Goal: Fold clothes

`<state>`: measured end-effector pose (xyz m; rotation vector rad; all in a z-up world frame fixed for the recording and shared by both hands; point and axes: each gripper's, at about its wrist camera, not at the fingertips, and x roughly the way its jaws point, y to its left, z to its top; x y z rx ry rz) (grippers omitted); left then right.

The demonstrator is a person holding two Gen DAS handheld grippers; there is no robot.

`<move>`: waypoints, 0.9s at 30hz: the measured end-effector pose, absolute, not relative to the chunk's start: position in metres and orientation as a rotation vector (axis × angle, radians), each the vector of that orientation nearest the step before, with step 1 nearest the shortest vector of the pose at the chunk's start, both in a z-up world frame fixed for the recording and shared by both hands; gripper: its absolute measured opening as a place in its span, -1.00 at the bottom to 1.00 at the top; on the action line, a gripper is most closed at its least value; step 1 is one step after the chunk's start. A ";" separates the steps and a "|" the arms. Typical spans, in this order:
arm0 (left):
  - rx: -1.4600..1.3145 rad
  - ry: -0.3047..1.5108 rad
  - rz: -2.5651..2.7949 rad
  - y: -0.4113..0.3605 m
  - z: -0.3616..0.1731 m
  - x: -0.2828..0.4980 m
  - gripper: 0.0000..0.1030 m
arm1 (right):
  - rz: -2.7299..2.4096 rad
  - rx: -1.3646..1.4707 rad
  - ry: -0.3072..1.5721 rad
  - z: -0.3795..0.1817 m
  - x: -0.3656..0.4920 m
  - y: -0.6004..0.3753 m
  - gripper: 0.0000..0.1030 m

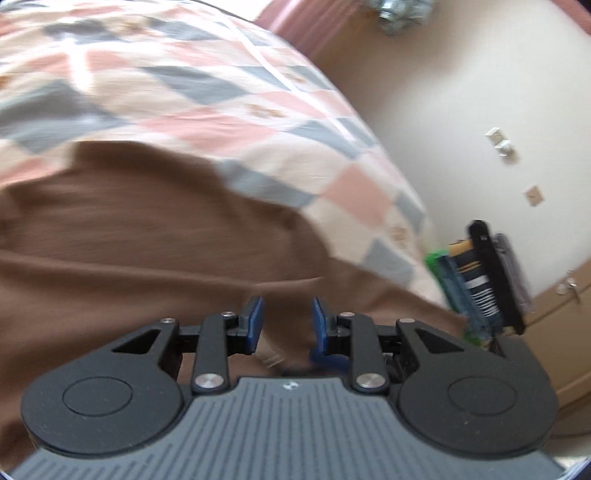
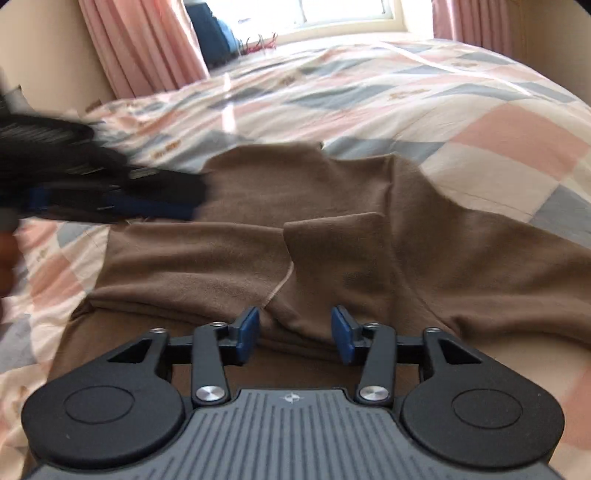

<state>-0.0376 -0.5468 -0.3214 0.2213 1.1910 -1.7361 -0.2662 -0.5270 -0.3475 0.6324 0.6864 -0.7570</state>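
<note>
Right gripper (image 2: 294,328): 2 blue pads spread apart, nothing between them, hovering low over the near edge of the brown garment (image 2: 332,240). Directly ahead of the gap, a raised fold of brown cloth (image 2: 332,258) runs away from the gripper, with a pale seam line (image 2: 280,284) slanting just left of it. Left gripper (image 1: 287,325): pads also spread, brown cloth showing under and beyond the gap; whether either pad touches the cloth cannot be told, the view is smeared by motion. In the right wrist view the left gripper (image 2: 110,199) appears as a dark blur with blue fingers at the garment's left side, reaching in across it from the left. The garment lies flat on the checked bedspread (image 2: 480,122), partly folded, its long axis running left to right across both views, wider than it is deep; 1 section lies toward the left, another spreads off to the right. Judgement: the right gripper is nearer the central raised fold and faces it squarely, so a pinch there looks like a short forward and downward move; the left gripper is better placed for the left edge. Farther off, bedspread beyond the garment, then pink curtains (image 2: 140,48) and a bright window (image 2: 347,14).
</note>
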 end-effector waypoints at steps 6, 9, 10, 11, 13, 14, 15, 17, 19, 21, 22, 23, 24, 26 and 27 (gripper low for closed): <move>0.376 1.193 -1.646 -0.595 -0.379 -0.099 -0.56 | -1.005 0.929 0.551 -0.344 -0.372 -0.536 -0.06; 0.406 1.196 -1.579 -0.597 -0.401 -0.108 -0.66 | -1.225 1.126 0.397 -0.350 -0.452 -0.545 0.02; 0.395 1.188 -1.572 -0.594 -0.399 -0.109 -0.66 | -1.295 1.200 0.323 -0.353 -0.479 -0.547 0.02; 0.372 1.180 -1.575 -0.590 -0.391 -0.108 -0.65 | -1.358 1.275 0.238 -0.357 -0.506 -0.548 0.03; 0.329 1.160 -1.584 -0.580 -0.376 -0.106 -0.64 | -1.453 1.409 0.026 -0.366 -0.552 -0.546 0.12; 0.320 1.134 -1.600 -0.574 -0.368 -0.107 -0.59 | -1.480 1.455 -0.074 -0.371 -0.569 -0.544 0.20; 0.328 1.107 -1.615 -0.568 -0.364 -0.110 -0.54 | -1.502 1.488 -0.156 -0.376 -0.583 -0.542 0.23; 0.424 1.062 -1.622 -0.563 -0.367 -0.124 -0.48 | -1.536 1.516 -0.264 -0.386 -0.600 -0.543 0.28; 0.538 1.056 -1.579 -0.566 -0.378 -0.136 -0.55 | -1.571 1.541 -0.327 -0.396 -0.612 -0.547 0.30; 0.513 1.047 -1.565 -0.559 -0.372 -0.137 -0.55 | -1.604 1.579 -0.400 -0.404 -0.621 -0.551 0.30; 0.475 1.046 -1.557 -0.553 -0.364 -0.133 -0.55 | -1.621 1.590 -0.423 -0.404 -0.624 -0.553 0.14; 0.437 1.045 -1.547 -0.547 -0.356 -0.128 -0.55 | -1.646 1.587 -0.415 -0.401 -0.625 -0.556 -0.43; 0.404 1.044 -1.527 -0.537 -0.348 -0.121 -0.55 | -1.670 1.550 -0.378 -0.393 -0.622 -0.560 -0.75; 0.338 1.042 -1.486 -0.518 -0.332 -0.105 -0.54 | -1.697 1.348 -0.215 -0.359 -0.599 -0.571 -0.83; 0.312 1.044 -1.458 -0.509 -0.325 -0.093 -0.54 | -1.677 1.198 -0.117 -0.336 -0.578 -0.576 -0.83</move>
